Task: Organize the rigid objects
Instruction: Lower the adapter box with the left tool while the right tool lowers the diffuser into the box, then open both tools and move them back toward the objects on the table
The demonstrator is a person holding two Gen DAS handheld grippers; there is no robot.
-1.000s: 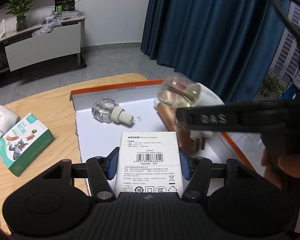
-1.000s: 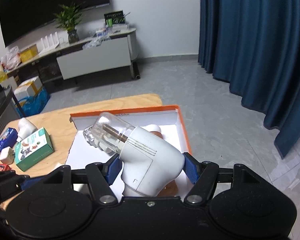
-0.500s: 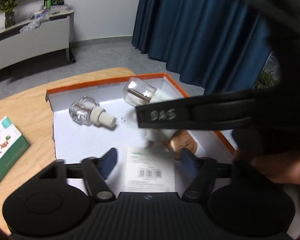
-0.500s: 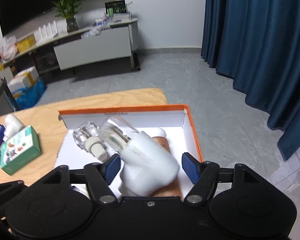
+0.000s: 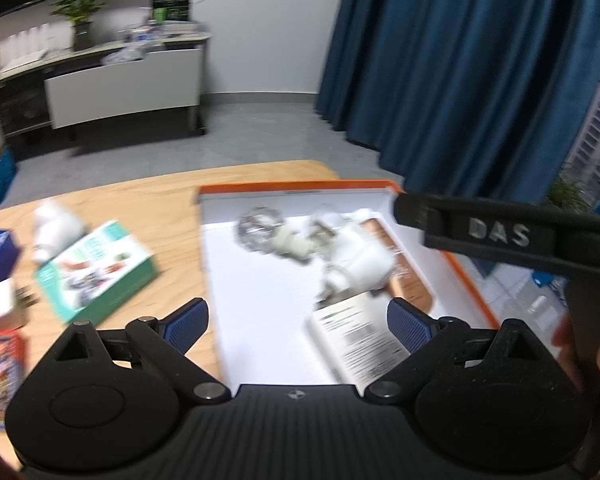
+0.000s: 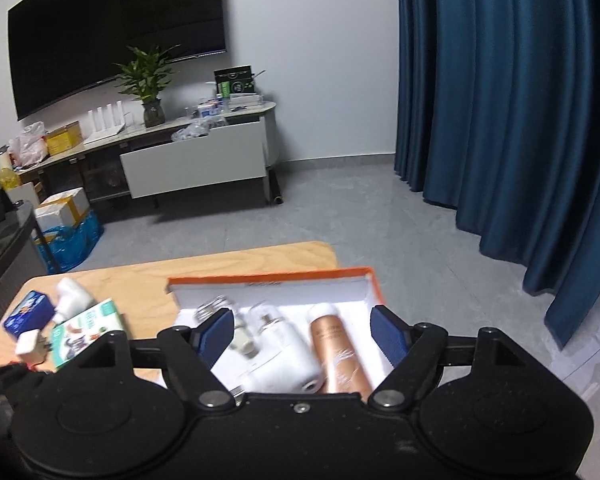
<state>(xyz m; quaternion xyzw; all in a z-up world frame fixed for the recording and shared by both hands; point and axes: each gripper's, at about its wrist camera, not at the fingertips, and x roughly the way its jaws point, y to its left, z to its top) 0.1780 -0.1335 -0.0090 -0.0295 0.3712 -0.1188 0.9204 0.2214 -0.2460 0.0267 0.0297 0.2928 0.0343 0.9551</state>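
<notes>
An orange-rimmed white tray [image 5: 464,280] lies on the wooden table. In it are a clear refill bottle [image 5: 260,228], a white plug-in device [image 5: 364,264], a copper tube [image 5: 414,284] and a white power adapter box [image 5: 352,340]. My left gripper [image 5: 298,322] hangs above the tray's near end. Its jaws are opening and stand wide, with the adapter box lying free below them. My right gripper [image 6: 303,334] hovers over the white plug-in device [image 6: 284,352] and the copper tube [image 6: 340,352]. Its jaws are opening and touch neither.
Left of the tray on the table [image 6: 140,280] lie a green carton [image 6: 88,332], a blue box [image 6: 28,314], a white device [image 6: 72,300] and a white charger [image 6: 28,346]. The right gripper's black frame [image 5: 496,232] crosses the tray's right side. The table ends just beyond the tray.
The left gripper let go of the adapter box and the right let go of the white plug-in device. Both things now lie in the tray. Both grippers drew back and rose.
</notes>
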